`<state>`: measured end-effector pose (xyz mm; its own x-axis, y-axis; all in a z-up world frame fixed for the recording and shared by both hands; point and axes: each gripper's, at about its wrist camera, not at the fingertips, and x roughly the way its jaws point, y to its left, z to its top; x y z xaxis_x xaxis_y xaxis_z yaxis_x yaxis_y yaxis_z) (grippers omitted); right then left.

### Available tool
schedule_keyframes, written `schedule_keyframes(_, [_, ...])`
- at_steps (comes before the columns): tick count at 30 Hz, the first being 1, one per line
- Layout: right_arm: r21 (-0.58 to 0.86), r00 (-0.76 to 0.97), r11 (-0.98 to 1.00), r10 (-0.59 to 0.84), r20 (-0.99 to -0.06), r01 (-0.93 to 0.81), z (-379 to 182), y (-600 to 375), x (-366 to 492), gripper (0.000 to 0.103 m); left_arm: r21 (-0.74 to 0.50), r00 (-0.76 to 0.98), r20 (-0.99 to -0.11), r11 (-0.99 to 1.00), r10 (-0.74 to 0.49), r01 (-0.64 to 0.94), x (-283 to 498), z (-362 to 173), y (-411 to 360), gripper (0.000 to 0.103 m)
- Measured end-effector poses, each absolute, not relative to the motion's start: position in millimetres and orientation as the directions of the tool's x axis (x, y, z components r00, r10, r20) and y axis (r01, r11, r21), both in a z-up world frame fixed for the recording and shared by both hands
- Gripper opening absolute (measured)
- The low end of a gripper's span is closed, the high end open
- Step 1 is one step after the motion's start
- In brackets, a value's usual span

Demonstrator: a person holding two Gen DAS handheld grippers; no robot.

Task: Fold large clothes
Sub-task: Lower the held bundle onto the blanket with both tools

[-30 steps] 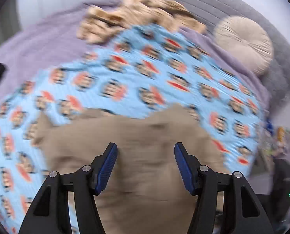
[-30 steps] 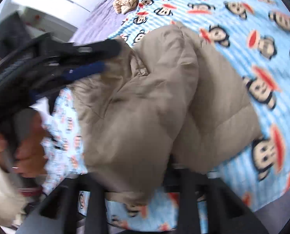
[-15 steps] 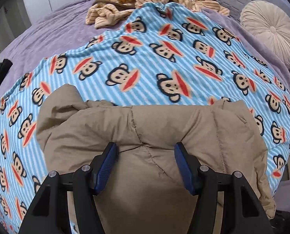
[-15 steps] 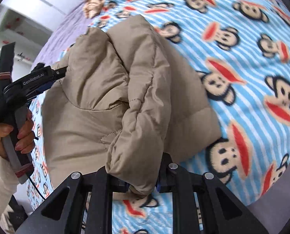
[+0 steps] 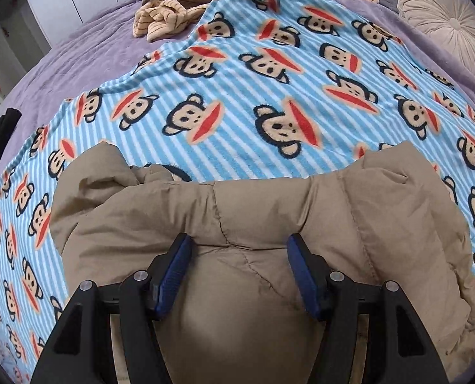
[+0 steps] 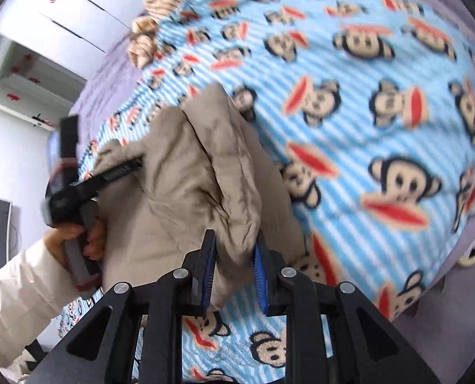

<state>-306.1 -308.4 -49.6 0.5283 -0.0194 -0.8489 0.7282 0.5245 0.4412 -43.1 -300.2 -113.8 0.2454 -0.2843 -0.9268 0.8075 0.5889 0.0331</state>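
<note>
A tan puffer jacket (image 5: 349, 211) lies bunched and folded on a blue striped monkey-print blanket (image 5: 269, 73) on the bed. My left gripper (image 5: 237, 249) is open, its blue pads on the jacket's top surface. In the right wrist view the jacket (image 6: 186, 172) is a thick folded bundle. My right gripper (image 6: 234, 252) stands part open, jaws either side of a hanging corner of the jacket, no longer clamped. The left gripper (image 6: 122, 169) shows there too, held by a hand at the jacket's far edge.
A striped beige garment (image 5: 179, 9) lies heaped at the far end of the blanket. A round cream cushion (image 5: 445, 16) sits at the far right. Purple bedspread (image 5: 77, 64) surrounds the blanket. White cupboards (image 6: 61, 9) stand beyond the bed.
My right gripper has opened and released the jacket corner it was clamping. The jacket has settled flat on the blanket. My left gripper has stayed open over it.
</note>
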Motion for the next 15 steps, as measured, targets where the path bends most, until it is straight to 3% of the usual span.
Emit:
schedule_keyframes(4, [0.445,0.559,0.601,-0.003,-0.829,0.663,-34,-308,-279,0.026,0.071,0.268,-0.927,0.581,-0.261,0.811,-47,-115,-303,0.064])
schedule_keyframes(11, [0.422,0.411,0.626,0.172,-0.895,0.656,-101,-298,-241,0.024,0.044,0.252,-0.935,0.625,-0.248,0.779,-43,-83,-285,0.064])
schedule_keyframes(15, [0.438,0.398,0.626,0.214,-0.892,0.645,-108,-295,-246,0.022,0.036,0.283,-0.924,0.678,-0.257,0.734,-48,-52,-242,0.064])
